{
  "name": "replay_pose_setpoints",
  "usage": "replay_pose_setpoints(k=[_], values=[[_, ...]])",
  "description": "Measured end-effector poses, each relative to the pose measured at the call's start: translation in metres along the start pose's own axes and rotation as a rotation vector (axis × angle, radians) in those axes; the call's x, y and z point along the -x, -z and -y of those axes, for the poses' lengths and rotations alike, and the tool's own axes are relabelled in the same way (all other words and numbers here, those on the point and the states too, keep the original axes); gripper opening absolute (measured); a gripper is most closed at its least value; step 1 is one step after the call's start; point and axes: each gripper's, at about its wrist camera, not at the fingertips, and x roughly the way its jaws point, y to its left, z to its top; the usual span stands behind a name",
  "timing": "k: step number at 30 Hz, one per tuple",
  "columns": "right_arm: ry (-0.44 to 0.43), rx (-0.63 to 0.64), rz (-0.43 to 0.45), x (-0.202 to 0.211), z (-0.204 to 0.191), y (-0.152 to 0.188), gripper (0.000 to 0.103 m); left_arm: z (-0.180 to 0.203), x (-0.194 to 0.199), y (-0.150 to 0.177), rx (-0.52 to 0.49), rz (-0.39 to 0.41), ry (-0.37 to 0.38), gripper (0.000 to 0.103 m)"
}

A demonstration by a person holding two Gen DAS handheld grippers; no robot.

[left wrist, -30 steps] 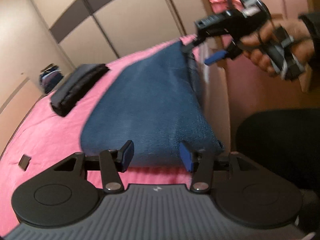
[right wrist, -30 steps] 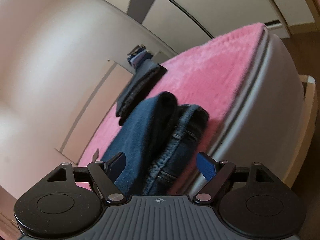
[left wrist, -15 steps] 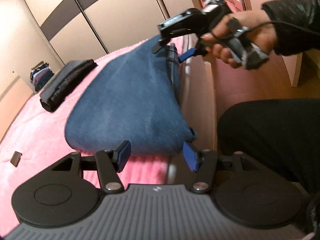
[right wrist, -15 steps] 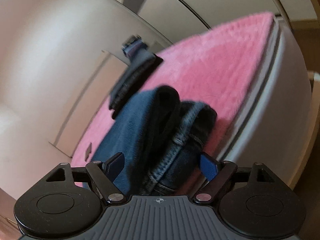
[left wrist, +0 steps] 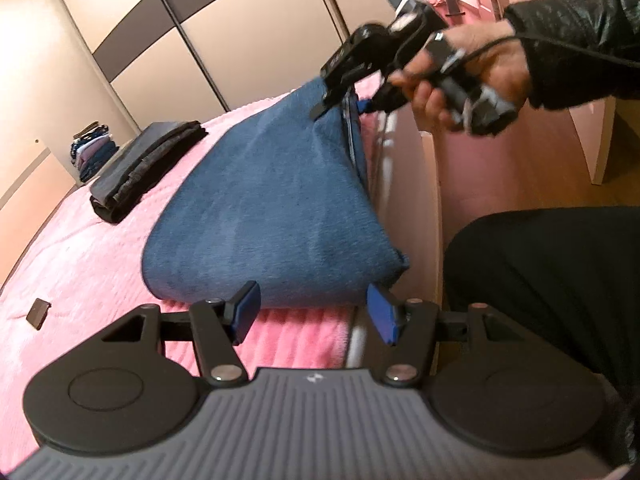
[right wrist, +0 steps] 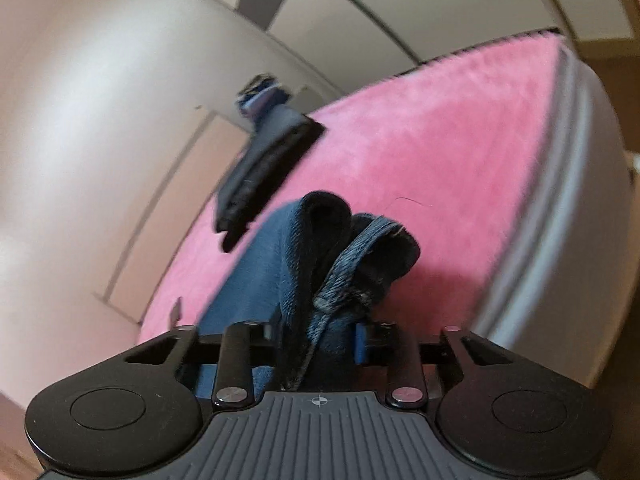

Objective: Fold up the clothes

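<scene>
Folded blue jeans (left wrist: 272, 208) lie on the pink bed cover (left wrist: 80, 260) along its right edge. My left gripper (left wrist: 314, 308) is open, its blue pads (left wrist: 244, 308) just short of the near fold and holding nothing. A hand holds my right gripper (left wrist: 340, 110) at the far end of the jeans. In the right wrist view that gripper (right wrist: 318, 340) is shut on the bunched denim end (right wrist: 320, 248), which rises between the fingers.
A folded black garment (left wrist: 144, 164) lies farther in on the bed, with a stack of clothes (left wrist: 92, 152) behind it by the wardrobe. A small dark object (left wrist: 39, 313) sits on the cover. The bed's edge (left wrist: 404, 168) and the person's dark-clad leg (left wrist: 540, 280) are to the right.
My right gripper, open around the far end of the jeans before, has shut on it. The left gripper stays open at the near fold.
</scene>
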Motion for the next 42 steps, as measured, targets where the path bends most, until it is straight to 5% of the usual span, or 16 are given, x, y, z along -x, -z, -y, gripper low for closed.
replay_pose_setpoints(k=[4, 8, 10, 14, 17, 22, 26, 30, 33, 35, 37, 42], values=[[0.030, 0.103, 0.048, -0.007, -0.015, -0.059, 0.026, -0.006, 0.007, -0.001, 0.007, 0.002, -0.023, 0.055], [0.134, 0.163, -0.062, -0.049, -0.009, -0.117, 0.035, -0.011, 0.013, 0.000, 0.036, 0.006, -0.044, 0.055], [0.213, 0.197, -0.125, -0.060, -0.005, -0.121, 0.048, -0.012, 0.014, 0.002, 0.040, -0.004, -0.062, 0.055], [0.266, 0.348, -0.063, -0.037, -0.022, -0.090, 0.063, -0.015, 0.018, 0.002, 0.065, -0.019, -0.105, 0.055], [0.266, 0.544, -0.016, -0.008, -0.053, -0.045, 0.065, -0.013, 0.020, -0.001, 0.046, -0.038, -0.133, 0.055], [0.080, 0.885, -0.060, 0.023, -0.099, 0.045, 0.091, -0.007, 0.028, -0.007, 0.037, -0.054, -0.191, 0.056], [-0.018, 1.193, -0.199, 0.020, -0.122, 0.119, 0.091, -0.004, 0.034, -0.012, 0.046, -0.077, -0.235, 0.057], [0.016, 1.479, -0.218, 0.011, -0.133, 0.162, 0.091, -0.002, 0.039, -0.016, 0.022, -0.090, -0.255, 0.061], [0.062, 1.571, -0.254, -0.010, -0.133, 0.168, 0.090, -0.002, 0.032, -0.019, -0.021, -0.100, -0.269, 0.062], [0.093, 1.628, -0.280, -0.024, -0.132, 0.171, 0.081, -0.004, 0.025, -0.019, -0.045, -0.098, -0.271, 0.065], [0.120, 1.628, -0.336, -0.045, -0.127, 0.172, 0.055, -0.008, 0.016, -0.017, -0.057, -0.082, -0.260, 0.069], [0.166, 1.732, -0.338, -0.074, -0.118, 0.181, 0.050, -0.028, -0.020, -0.008, -0.107, -0.058, -0.210, 0.072]])
